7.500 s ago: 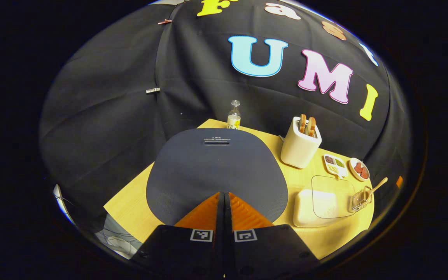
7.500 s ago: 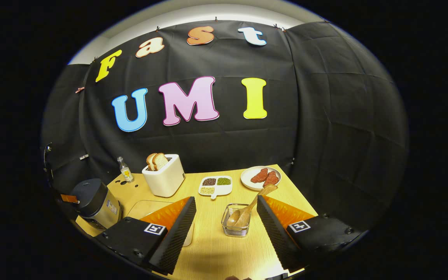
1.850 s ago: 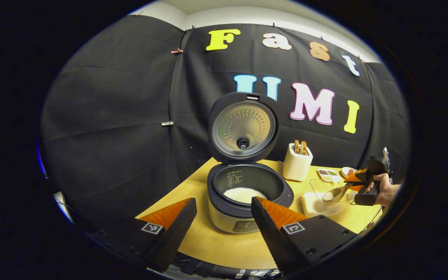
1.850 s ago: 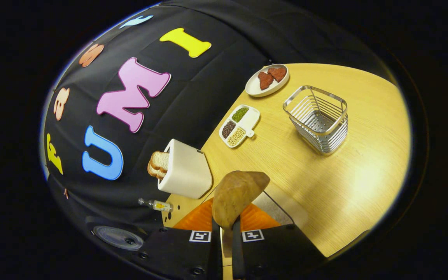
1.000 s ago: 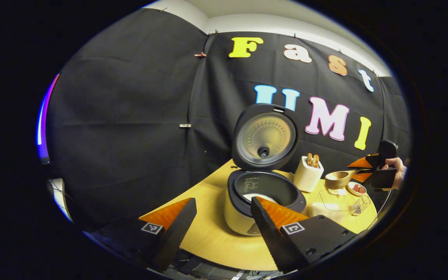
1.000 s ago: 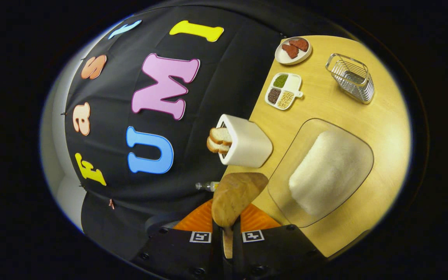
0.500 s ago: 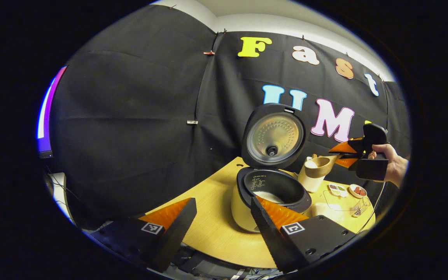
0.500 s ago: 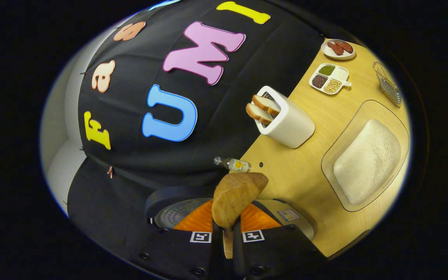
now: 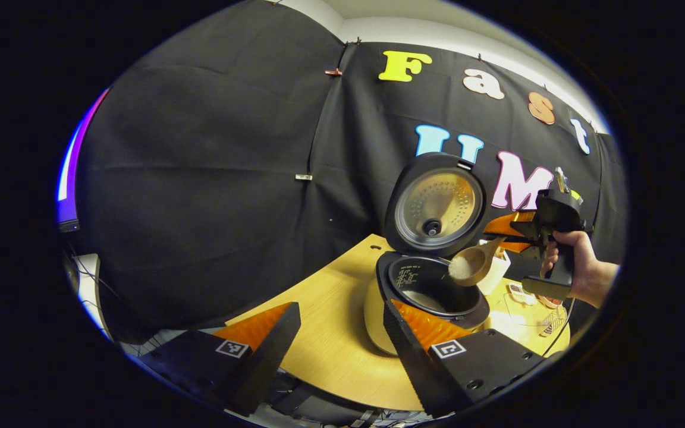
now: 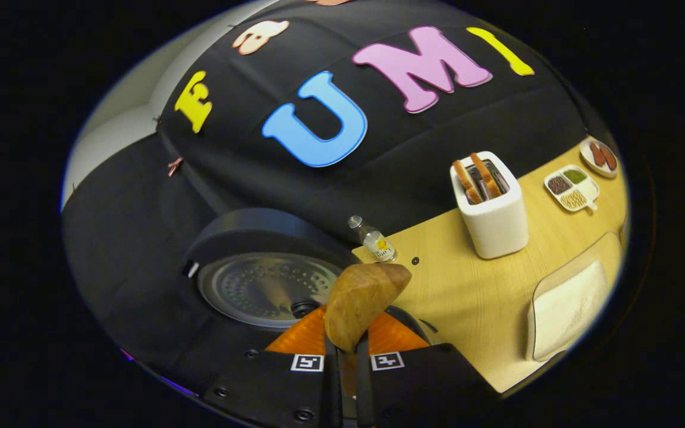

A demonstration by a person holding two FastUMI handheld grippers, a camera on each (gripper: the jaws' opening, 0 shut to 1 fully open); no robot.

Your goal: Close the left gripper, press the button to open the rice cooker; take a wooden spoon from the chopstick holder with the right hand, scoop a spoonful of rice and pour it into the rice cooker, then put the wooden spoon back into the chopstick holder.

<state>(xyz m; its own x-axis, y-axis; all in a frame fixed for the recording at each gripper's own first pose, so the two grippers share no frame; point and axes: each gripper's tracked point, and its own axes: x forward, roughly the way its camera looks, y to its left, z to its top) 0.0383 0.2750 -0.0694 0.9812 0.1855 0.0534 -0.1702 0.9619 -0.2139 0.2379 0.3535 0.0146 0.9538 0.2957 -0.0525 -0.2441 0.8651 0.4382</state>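
Note:
The rice cooker (image 9: 387, 309) stands open on the table, its lid (image 9: 437, 205) upright. In the left gripper view my left gripper (image 9: 338, 309) is open and holds nothing, just in front of the cooker. A hand (image 9: 577, 270) holds my right gripper (image 9: 497, 235), which is shut on the handle of the wooden spoon (image 9: 470, 264). The spoon's bowl carries white rice and hangs over the pot's right rim. In the right gripper view the spoon (image 10: 360, 303) juts from the right gripper (image 10: 345, 348) above the lid's inner side (image 10: 265, 285). The wire chopstick holder (image 9: 553, 321) stands at the far right.
A clear tray of rice (image 10: 568, 309) lies right of the cooker. Behind it are a white toaster with bread (image 10: 491, 202), a small bottle (image 10: 378, 244), a divided dish of beans (image 10: 571, 187) and a plate of meat (image 10: 598, 156). The table's front edge (image 9: 342, 392) is close to my left gripper.
The right gripper has carried the rice-filled spoon left from the tray to above the cooker's pot and has rolled. The left gripper stays open; its view has swung slightly left.

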